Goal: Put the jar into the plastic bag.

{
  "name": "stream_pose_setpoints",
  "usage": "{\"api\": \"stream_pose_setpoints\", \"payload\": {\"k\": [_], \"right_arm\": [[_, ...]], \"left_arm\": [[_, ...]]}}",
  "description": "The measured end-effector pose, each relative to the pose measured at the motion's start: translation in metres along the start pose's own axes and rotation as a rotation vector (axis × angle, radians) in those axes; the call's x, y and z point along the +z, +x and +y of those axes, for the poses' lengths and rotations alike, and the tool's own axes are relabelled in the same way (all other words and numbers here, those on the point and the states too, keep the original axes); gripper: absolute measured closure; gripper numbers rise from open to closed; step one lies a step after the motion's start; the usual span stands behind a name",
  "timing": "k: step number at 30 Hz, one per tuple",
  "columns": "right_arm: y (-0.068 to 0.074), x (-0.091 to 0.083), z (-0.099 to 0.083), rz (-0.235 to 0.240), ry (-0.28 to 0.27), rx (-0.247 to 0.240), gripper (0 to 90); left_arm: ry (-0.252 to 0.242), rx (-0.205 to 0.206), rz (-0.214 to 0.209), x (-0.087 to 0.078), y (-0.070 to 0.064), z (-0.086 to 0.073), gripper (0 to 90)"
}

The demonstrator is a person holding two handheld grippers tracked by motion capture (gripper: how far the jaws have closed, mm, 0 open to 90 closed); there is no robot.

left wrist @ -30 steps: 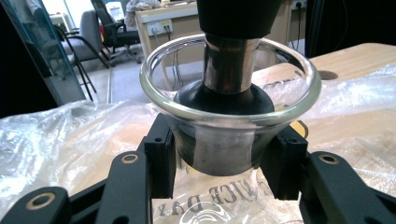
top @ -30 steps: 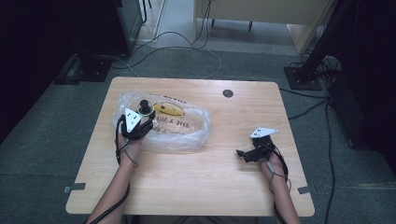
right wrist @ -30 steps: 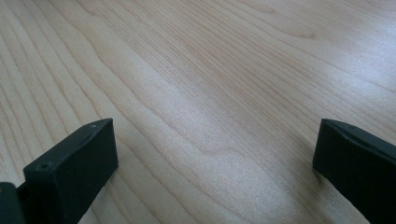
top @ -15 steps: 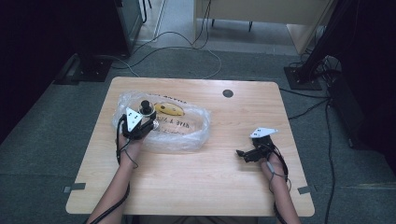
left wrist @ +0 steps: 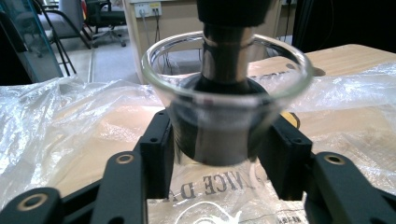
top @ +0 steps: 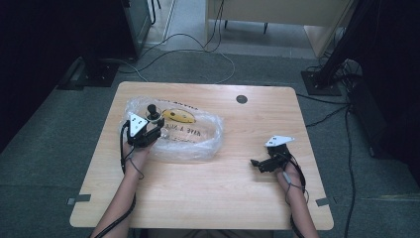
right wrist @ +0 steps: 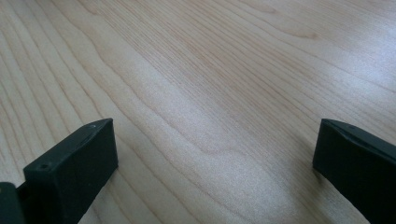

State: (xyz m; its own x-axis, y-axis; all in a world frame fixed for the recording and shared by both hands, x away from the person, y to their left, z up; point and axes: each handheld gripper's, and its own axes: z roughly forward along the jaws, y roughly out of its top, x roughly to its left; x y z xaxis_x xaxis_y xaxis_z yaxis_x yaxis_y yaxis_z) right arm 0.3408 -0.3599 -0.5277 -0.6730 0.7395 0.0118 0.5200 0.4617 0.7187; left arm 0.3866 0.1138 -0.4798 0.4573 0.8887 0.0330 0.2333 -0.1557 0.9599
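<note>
A clear glass cup (left wrist: 224, 116) with a dark metal cylinder standing in it is clamped between the black jaws of my left gripper (left wrist: 219, 154). In the high view the left gripper (top: 152, 123) holds this cup (top: 154, 113) over the left end of a crumpled clear plastic bag (top: 200, 139) with printed lettering. A yellow banana (top: 179, 117) lies at the bag's far side, just right of the cup. My right gripper (top: 255, 163) rests low over bare wood at the table's right, open, with only the tabletop between its jaws (right wrist: 215, 154).
The light wooden table (top: 223, 198) has a round cable hole (top: 241, 99) near its far edge. Bag film (left wrist: 56, 121) rises on both sides of the left gripper. Cables and stand bases lie on the floor beyond the table.
My left gripper with the cup has shifted only slightly over the bag. The right gripper has stayed where it was.
</note>
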Motion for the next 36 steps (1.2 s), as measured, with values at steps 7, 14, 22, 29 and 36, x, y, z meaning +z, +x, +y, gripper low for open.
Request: {"api": "stream_pose_setpoints", "payload": {"k": [7,14,22,29,36], "right_arm": [[0.000,0.000,0.000,0.000,0.000,0.000,0.0],[0.000,0.000,0.000,0.001,-0.001,0.000,0.0],[0.000,0.000,0.000,0.002,0.000,0.001,0.0],[0.001,0.000,0.000,0.003,0.000,0.001,0.0],[0.001,0.000,0.000,0.004,-0.001,-0.001,0.0]], "left_arm": [[-0.005,-0.010,0.003,-0.002,0.002,0.001,46.3],[-0.007,-0.021,-0.009,-0.004,0.002,0.002,43.9],[0.024,-0.042,-0.054,-0.005,0.002,0.006,30.8],[0.063,-0.054,-0.083,-0.011,0.004,0.009,25.7],[0.098,-0.056,-0.112,-0.016,0.009,0.011,25.6]]}}
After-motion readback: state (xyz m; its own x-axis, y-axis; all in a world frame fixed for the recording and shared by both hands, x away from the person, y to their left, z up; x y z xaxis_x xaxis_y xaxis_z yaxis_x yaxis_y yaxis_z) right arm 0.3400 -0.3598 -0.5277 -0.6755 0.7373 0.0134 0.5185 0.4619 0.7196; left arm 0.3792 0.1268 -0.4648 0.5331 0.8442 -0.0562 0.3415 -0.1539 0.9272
